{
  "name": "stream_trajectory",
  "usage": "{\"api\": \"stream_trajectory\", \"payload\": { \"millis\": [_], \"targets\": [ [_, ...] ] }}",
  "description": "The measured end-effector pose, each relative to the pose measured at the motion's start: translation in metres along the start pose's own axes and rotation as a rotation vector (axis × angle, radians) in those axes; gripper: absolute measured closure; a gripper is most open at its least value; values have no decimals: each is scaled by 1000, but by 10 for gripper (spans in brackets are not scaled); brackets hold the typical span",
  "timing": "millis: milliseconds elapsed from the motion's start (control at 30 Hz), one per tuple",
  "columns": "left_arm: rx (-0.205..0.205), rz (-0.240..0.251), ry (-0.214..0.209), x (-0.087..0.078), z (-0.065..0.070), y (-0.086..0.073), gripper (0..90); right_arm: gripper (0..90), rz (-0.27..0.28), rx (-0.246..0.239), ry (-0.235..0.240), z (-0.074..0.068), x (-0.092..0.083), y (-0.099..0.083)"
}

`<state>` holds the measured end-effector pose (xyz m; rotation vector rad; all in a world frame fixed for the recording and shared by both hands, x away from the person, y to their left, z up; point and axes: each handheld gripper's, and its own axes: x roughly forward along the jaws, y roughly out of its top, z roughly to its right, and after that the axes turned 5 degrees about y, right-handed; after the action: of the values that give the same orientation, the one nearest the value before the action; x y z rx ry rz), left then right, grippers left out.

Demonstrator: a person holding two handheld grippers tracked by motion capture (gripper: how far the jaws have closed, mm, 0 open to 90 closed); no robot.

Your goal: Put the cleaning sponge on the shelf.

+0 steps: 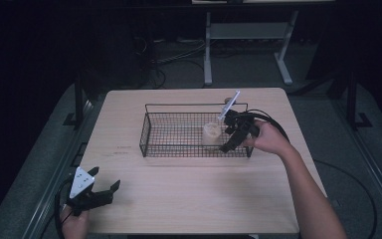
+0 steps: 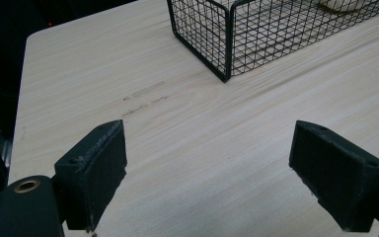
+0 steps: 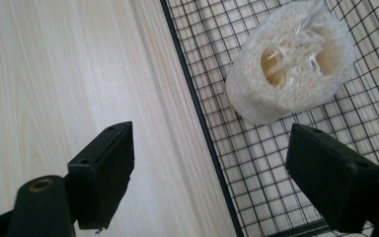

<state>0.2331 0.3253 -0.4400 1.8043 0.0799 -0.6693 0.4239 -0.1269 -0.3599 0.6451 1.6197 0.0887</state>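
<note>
A pale loofah sponge piece [image 1: 211, 131] [image 3: 288, 61] lies inside the black wire basket [image 1: 151, 130] [image 3: 256, 163] near its right end. My right gripper [image 1: 231, 140] [image 3: 212, 177] hangs open over the basket's right rim, nothing between its jaws; the loofah sits just beyond them. One jaw is over bare table, the other over the mesh. My left gripper [image 1: 104, 185] [image 2: 209, 170] rests open above the table's front left corner, far from the basket [image 2: 227, 44], empty.
The light wood table [image 1: 194, 199] has free room in front of and left of the basket. Faint marks [image 2: 145, 96] show on the wood. Beyond the table stand a white desk frame [image 1: 243, 45] and floor cables [image 1: 179, 55].
</note>
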Motion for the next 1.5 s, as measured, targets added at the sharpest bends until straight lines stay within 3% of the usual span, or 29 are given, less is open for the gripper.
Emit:
{"api": "stream_trajectory", "payload": {
  "millis": [400,667,800,1100,1500],
  "targets": [
    [4,0,-1,0,0,1,137,182,-26,13,5,-6,4,-16],
    [5,-2,-3,1,1,1,137,182,-3,17,8,-11,4,-26],
    [8,-3,-4,1,1,1,137,180,-18,9,14,-15,5,-28],
    [8,-3,-4,1,1,1,137,158,15,1,-8,-20,5,-34],
    [11,-3,-7,1,2,2,137,168,51,-17,-33,-33,-10,-42]
  ]
}}
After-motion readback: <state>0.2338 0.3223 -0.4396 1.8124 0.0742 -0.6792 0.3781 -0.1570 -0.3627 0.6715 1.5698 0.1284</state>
